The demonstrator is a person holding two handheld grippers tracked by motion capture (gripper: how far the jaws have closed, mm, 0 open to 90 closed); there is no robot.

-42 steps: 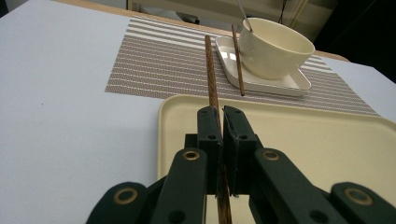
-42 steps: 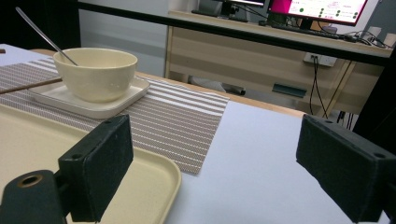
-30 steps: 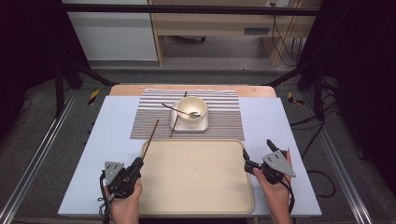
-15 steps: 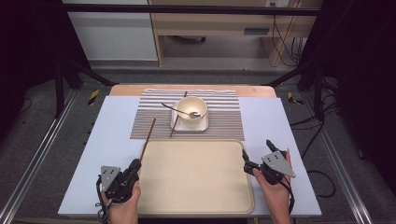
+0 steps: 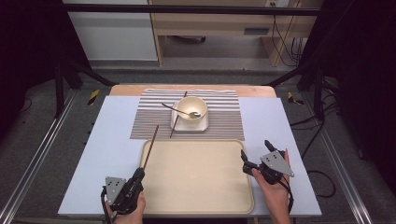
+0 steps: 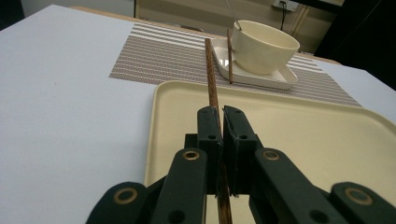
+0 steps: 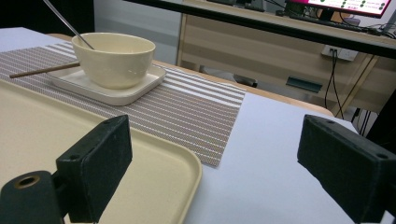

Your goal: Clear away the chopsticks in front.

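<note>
At the near left corner of the pale grey desk (image 5: pixel 107 140), the left tool (image 5: pixel 138 173) has its jaws closed tight on one end of a thin dark-brown wooden chopstick (image 5: pixel 150 147). The chopstick runs away from the person along the left rim of the wide cream plastic tray (image 5: pixel 196 205), its far tip reaching over the near edge of the brown-and-white striped placemat (image 5: pixel 149 121). In the left gripper view the stick (image 6: pixel 211 74) passes straight between the two black pads and rises slightly above the tray's rim.

Further along, on the placemat, a rounded cream ceramic bowl (image 5: pixel 193 111) sits on a square cream saucer (image 5: pixel 198 127). A thin metal spoon (image 5: pixel 180 110) rests inside the bowl with its handle leaning out to the left. A second dark wooden chopstick (image 5: pixel 178 114) lies against the saucer's left side, pointing toward the tray.

On the right, the right tool (image 5: pixel 254 154) hovers at the tray's right rim, held in the person's hand (image 5: pixel 275 196). Its jaws stand wide apart and hold nothing; the right gripper view shows the tray corner and bare desk between them.
</note>
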